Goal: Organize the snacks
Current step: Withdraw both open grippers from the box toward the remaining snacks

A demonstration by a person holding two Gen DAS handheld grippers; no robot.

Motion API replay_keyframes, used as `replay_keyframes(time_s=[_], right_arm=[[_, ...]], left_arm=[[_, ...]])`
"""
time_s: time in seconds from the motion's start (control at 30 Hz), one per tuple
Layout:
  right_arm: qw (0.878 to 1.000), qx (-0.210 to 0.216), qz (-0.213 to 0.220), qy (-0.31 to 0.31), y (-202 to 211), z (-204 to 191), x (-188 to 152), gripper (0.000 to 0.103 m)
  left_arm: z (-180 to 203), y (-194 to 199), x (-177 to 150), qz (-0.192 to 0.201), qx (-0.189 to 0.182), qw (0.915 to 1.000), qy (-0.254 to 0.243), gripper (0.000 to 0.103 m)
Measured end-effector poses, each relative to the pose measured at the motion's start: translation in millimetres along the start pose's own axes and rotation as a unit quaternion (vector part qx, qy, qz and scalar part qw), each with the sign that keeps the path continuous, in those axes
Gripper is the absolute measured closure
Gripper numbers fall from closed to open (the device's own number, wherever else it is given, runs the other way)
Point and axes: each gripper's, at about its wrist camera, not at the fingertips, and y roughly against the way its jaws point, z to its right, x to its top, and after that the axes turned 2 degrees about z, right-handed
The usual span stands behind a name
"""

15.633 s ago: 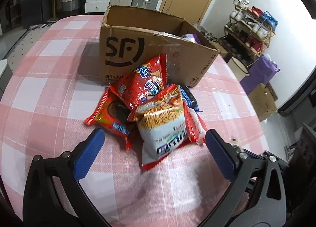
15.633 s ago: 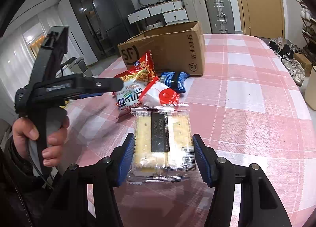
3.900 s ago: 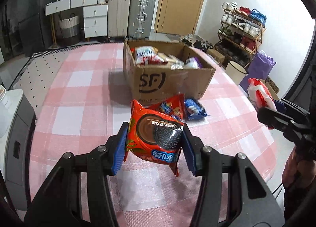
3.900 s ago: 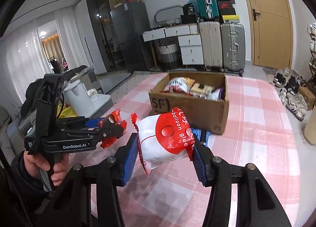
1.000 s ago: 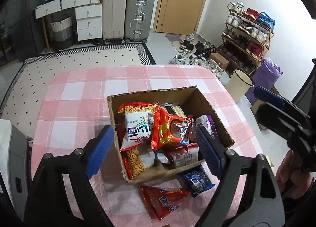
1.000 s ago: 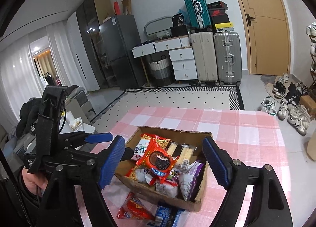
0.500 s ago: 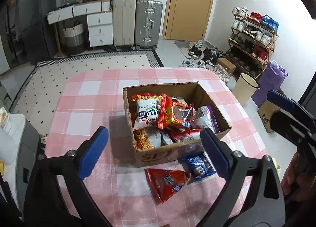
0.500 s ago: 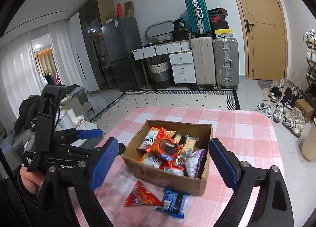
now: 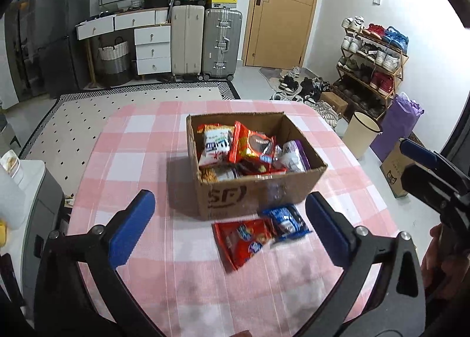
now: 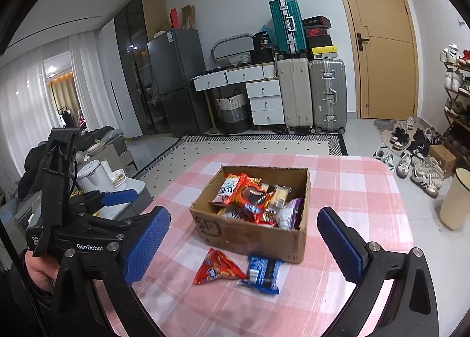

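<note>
Cardboard box (image 9: pixel 258 190) upright and snack-filled, red packet (image 9: pixel 243 238) lying flat before it, both grippers' fingers (image 9: pixel 132 228) spread, empty

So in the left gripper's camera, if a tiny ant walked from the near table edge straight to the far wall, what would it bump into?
Red snack packet → cardboard box → patterned rug → silver suitcase.

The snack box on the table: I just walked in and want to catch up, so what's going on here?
A person is sorting snacks into a cardboard box on the checked table, using a handheld gripper in each hand. Right now the left gripper and the right gripper are both open and empty, held above the table. The box is nearly full; a red packet and a blue packet lie outside, in front of it.
</note>
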Motion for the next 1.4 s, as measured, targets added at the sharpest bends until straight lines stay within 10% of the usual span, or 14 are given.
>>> replay_keyframes(time_s=[0.6,1.4], right_arm=[[1.000,-0.007,-0.018,-0.009,23,-1,-67,0.001],[0.997,0.010,-0.053,-0.064,-22,37,-117,0.001]], left_arm=[[-12,-9,-77,-0.045,-0.022,0.9977,0.045,0.001],[5,-128,-89,-0.114,-0.036,0.9917,0.048,0.001]])
